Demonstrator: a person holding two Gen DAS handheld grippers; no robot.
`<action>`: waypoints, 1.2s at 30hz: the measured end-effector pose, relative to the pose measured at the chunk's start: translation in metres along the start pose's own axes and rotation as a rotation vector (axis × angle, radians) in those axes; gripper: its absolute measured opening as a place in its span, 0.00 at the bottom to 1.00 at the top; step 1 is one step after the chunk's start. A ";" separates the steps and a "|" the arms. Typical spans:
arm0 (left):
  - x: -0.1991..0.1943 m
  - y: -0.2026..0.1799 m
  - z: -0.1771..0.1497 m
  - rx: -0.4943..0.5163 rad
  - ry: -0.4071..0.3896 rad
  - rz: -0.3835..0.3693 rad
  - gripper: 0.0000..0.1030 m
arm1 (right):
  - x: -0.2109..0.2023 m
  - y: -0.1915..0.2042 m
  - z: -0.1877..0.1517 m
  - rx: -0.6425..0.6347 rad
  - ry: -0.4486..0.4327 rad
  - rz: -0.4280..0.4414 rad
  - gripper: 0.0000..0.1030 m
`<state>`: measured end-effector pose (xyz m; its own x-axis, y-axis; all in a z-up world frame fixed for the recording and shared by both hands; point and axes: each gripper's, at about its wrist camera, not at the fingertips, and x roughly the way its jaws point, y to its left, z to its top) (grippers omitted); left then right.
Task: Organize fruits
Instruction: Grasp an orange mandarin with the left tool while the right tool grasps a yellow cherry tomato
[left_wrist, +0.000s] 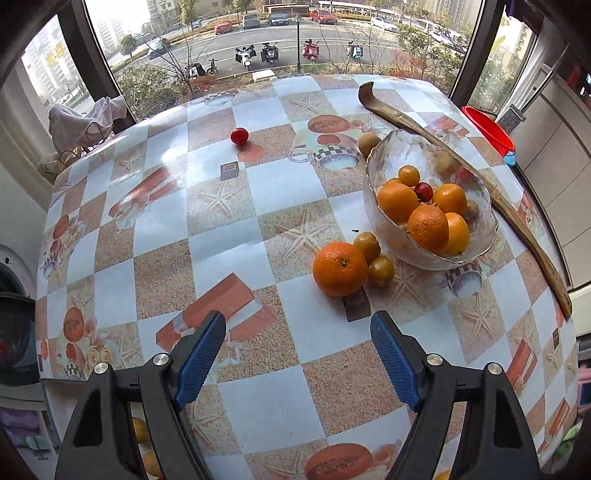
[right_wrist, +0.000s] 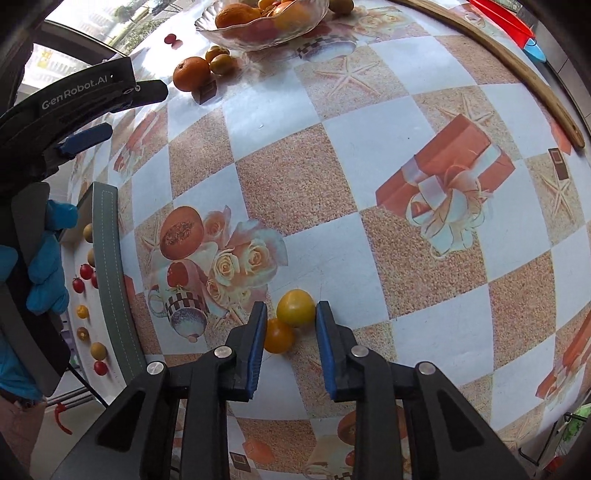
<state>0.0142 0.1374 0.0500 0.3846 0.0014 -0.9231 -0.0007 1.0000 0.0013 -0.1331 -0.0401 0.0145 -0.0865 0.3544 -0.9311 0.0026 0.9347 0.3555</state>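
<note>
The glass bowl (left_wrist: 428, 206) is cut off at the top edge of the right wrist view, and its lower fruit is hard to tell apart through the rippled wall. The left gripper (left_wrist: 298, 354) hovers above the checkered tablecloth (left_wrist: 258, 184) with fingers spread and empty, near a loose orange (left_wrist: 340, 268). The right gripper (right_wrist: 291, 334) sits low with fingers parted around a yellow tomato (right_wrist: 295, 307), contact unclear, a smaller orange tomato (right_wrist: 277, 335) touching it.

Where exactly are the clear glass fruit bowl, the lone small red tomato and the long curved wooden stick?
Clear glass fruit bowl (left_wrist: 373, 177): left wrist view, bare left wall.
Lone small red tomato (left_wrist: 239, 136): left wrist view, its middle.
Long curved wooden stick (left_wrist: 517, 218): left wrist view, mid-length of its shaft.
</note>
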 end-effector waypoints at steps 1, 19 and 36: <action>0.004 -0.002 0.005 0.006 -0.004 0.002 0.80 | -0.001 -0.002 0.001 -0.002 0.001 0.002 0.26; 0.034 -0.020 0.027 0.076 -0.008 -0.132 0.51 | -0.013 -0.023 0.002 0.030 0.009 0.059 0.22; 0.021 -0.027 0.004 0.160 -0.008 -0.120 0.45 | -0.031 -0.021 -0.002 0.017 -0.016 0.058 0.22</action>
<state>0.0261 0.1109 0.0321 0.3805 -0.1181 -0.9172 0.1923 0.9802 -0.0464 -0.1330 -0.0705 0.0358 -0.0697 0.4086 -0.9101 0.0241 0.9127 0.4079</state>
